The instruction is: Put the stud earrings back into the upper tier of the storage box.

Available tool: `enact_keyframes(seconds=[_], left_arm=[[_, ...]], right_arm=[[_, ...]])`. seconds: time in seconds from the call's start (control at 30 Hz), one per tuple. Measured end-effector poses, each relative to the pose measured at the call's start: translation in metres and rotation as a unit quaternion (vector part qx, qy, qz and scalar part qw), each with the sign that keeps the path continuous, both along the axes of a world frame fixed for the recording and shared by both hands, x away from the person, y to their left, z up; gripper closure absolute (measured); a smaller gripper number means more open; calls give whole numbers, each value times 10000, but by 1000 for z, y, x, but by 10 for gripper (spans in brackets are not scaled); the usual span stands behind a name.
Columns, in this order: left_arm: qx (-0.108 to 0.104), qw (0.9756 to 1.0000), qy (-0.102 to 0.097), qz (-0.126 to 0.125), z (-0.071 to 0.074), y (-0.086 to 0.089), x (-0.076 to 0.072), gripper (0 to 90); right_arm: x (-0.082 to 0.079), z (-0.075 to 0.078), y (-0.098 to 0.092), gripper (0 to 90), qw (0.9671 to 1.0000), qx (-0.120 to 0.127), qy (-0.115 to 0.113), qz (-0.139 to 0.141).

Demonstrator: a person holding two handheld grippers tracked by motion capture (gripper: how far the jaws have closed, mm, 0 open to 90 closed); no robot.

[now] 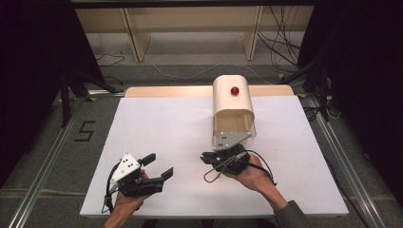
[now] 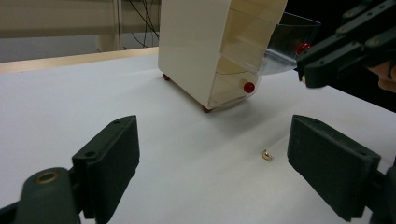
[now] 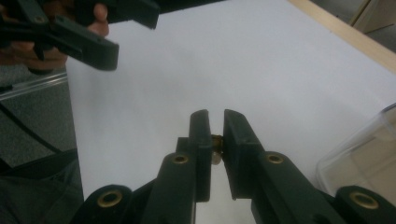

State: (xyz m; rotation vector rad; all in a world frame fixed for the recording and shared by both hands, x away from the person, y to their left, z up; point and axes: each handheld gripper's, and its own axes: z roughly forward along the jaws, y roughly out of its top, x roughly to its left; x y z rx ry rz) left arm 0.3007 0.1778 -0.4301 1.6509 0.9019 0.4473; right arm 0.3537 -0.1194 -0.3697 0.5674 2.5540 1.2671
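A cream mini drawer cabinet (image 1: 232, 102) with red knobs stands on the white table (image 1: 166, 128); in the left gripper view the cabinet (image 2: 201, 42) has a clear drawer (image 2: 289, 35) pulled out near its top. My right gripper (image 3: 215, 116) is shut on a small brass piece (image 3: 216, 145), held above the table. From above, the right gripper (image 1: 206, 157) sits just in front of the cabinet. A second small brass piece (image 2: 267, 155) lies on the table between the open jaws of my left gripper (image 2: 212, 125). The left gripper (image 1: 158, 166) rests at the table's front left.
A wooden strip (image 1: 166, 91) edges the table's far side. Behind it are shelf legs (image 1: 135, 40) and loose cables (image 1: 280, 45) on the floor. Metal rails (image 1: 43, 166) run along both sides of the table.
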Motion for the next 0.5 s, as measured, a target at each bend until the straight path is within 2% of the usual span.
enact_keyframes(seconds=[0.5], left_arm=[[-12,10000,2,15,0,0,0,164]], right_arm=[[10,34,-19,823,9979,506,-276,-286]])
